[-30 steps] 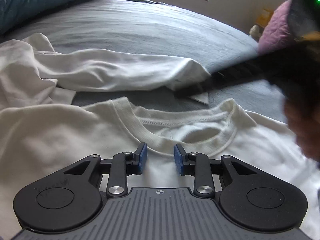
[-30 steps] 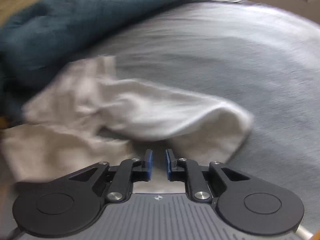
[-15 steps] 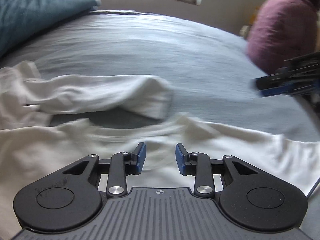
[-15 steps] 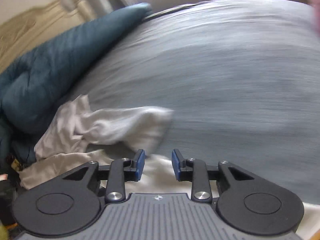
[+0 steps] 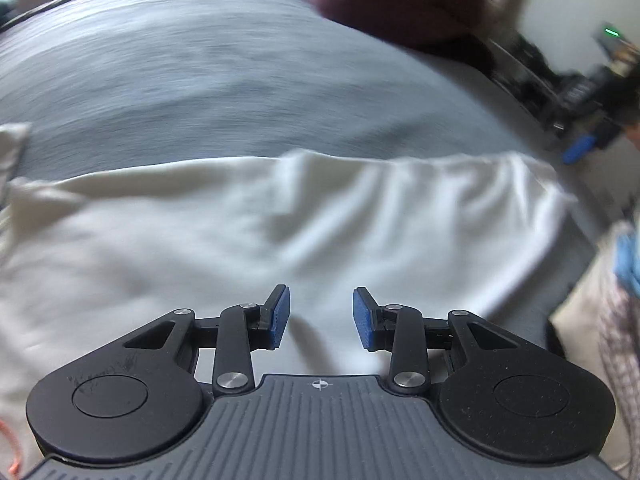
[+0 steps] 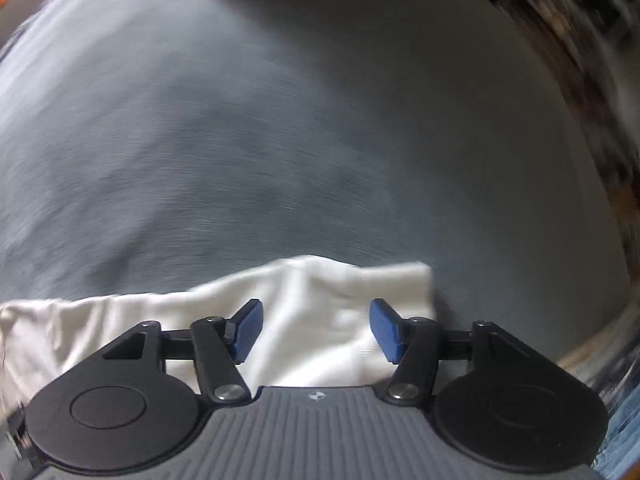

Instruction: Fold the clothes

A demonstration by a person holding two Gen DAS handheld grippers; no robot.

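- The left tool [image 5: 321,318] hangs over a white garment [image 5: 248,232] with its blue pads [image 5: 279,317] spread apart and nothing gripped between them.
- The garment lies spread on a grey bed [image 5: 208,72]; it fills the space under and ahead of the left tool and reaches out past both of its sides.
- Ahead of the left tool the cloth ends in a soft, rumpled edge, with bare bedding beyond it.
- The right tool [image 6: 316,330] is spread wide and grips nothing.
- From the right wrist view, the garment [image 6: 312,320] sits directly beneath and just ahead of that tool, its corner lying just past the tool's right pad [image 6: 385,330].
- Far ahead and to the right of the left tool, a dark, blurred shape with a blue tip is probably the right tool [image 5: 578,148].
- A dark maroon mass [image 5: 396,0] rests at the far end of the bed.
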